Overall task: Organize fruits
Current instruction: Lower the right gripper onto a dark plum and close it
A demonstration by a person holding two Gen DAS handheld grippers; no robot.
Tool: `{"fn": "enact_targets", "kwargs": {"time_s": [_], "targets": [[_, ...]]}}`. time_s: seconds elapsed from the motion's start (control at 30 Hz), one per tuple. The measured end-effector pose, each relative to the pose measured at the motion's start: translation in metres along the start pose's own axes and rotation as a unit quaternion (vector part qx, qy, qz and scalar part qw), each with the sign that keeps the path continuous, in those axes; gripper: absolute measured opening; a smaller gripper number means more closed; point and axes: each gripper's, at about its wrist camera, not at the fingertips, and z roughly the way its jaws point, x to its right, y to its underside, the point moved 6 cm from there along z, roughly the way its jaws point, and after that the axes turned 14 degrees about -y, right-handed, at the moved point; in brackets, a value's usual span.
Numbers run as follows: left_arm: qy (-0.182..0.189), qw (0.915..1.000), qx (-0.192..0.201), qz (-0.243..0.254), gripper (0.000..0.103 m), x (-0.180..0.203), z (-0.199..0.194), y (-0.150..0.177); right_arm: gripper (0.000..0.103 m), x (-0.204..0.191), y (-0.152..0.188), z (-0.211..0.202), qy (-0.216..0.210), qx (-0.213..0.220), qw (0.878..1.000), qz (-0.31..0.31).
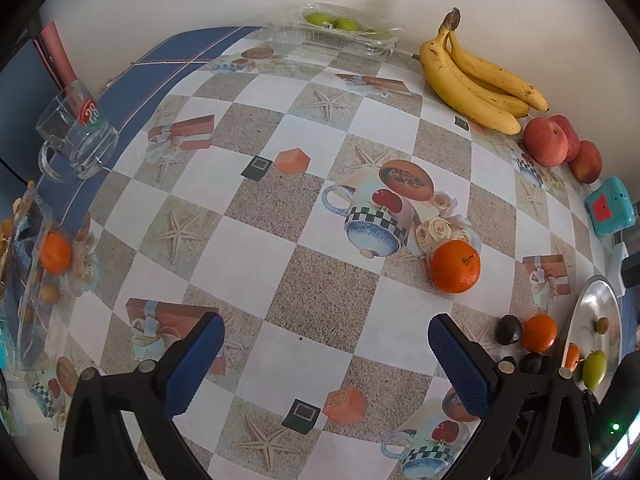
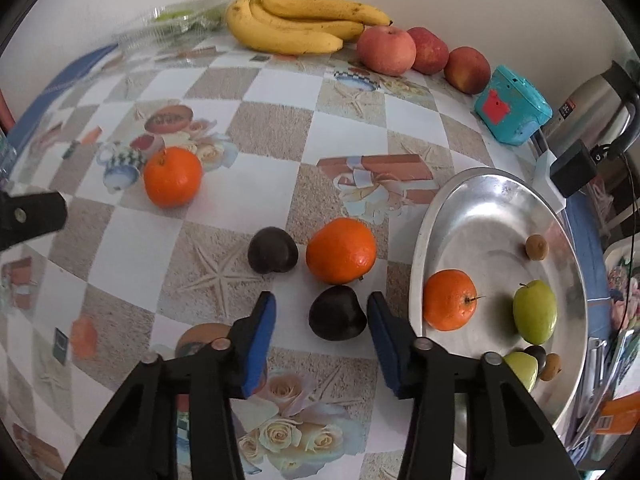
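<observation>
**Q:** What was the right gripper (image 2: 322,318) doing?

**A:** It pointed steeply down at the bench (image 2: 280,128), its blue pads either side of a dark plum (image 2: 337,313). The jaws stood partly open. The right pad looked to be just at the plum's side, the left pad clearly apart from it, so nothing was gripped yet. The step in hand appeared to be picking up this plum. The next move called for closing fully on it, lifting, and carrying it right to the metal tray (image 2: 496,208) just beside it, without nudging the orange (image 2: 341,251) just beyond.

**Q:** And the left gripper (image 1: 326,364)?

**A:** It hung wide open over bare tablecloth, holding nothing.

**Q:** How many of each fruit were there?

**A:** On the bench, near the right gripper: two dark plums, the second (image 2: 273,250) left of the orange. Loose oranges on the cloth: two, the farther one (image 2: 173,177) well to the left. By the wall: one bunch of bananas (image 2: 296,24), seemingly three, and three red apples (image 2: 386,51). In the tray: one orange (image 2: 450,300), two green fruits (image 2: 535,311), two small brown fruits (image 2: 536,246), and possibly a dark plum half hidden at the near rim. In the left wrist view, a clear box (image 1: 340,30) by the wall held about three green fruits, and another orange (image 1: 55,253) lay at the far left edge under clear packaging.
</observation>
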Motion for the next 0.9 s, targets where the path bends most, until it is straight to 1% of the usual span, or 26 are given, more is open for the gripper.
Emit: {"fn": "enact_targets", "kwargs": {"time_s": [0.03,0.1,0.17,0.37,0.47,0.67,0.7,0.73,0.83,0.9], "targets": [[0.000,1.0000,0.000,0.000,0.103,0.000,0.000,0.000,0.046,0.001,0.000,0.001,0.002,0.002,1.000,0.000],[0.000,1.0000,-0.001,-0.001,0.103,-0.001,0.001,0.000,0.042,0.003,0.000,0.000,0.004,0.002,1.000,0.002],[0.000,1.0000,-0.001,-0.001,0.103,-0.001,0.001,0.001,0.041,0.004,0.000,0.000,0.008,0.003,1.000,0.003],[-0.001,1.0000,0.000,-0.002,0.103,-0.001,0.003,0.002,0.031,0.011,0.000,-0.003,-0.002,0.007,1.000,0.021],[-0.003,1.0000,-0.001,-0.001,0.103,-0.001,0.003,0.002,0.030,0.013,0.000,-0.005,-0.015,0.011,0.999,0.034],[-0.005,1.0000,-0.001,-0.002,0.103,0.000,0.004,0.002,0.030,0.013,0.000,-0.005,-0.025,0.014,0.999,0.041],[-0.006,1.0000,-0.001,-0.002,0.103,0.000,0.004,0.002,0.030,0.014,0.000,-0.006,-0.029,0.013,0.998,0.046],[-0.006,1.0000,-0.001,-0.001,0.103,0.001,0.004,0.002,0.030,0.014,0.000,-0.007,-0.047,0.014,0.997,0.057],[-0.005,1.0000,-0.002,0.003,0.103,0.005,0.005,0.003,0.030,0.014,-0.003,-0.017,-0.116,0.031,0.988,0.094],[-0.005,1.0000,-0.003,0.006,0.103,0.008,0.006,0.002,0.030,0.013,-0.006,-0.024,-0.128,0.042,0.986,0.100]]}}
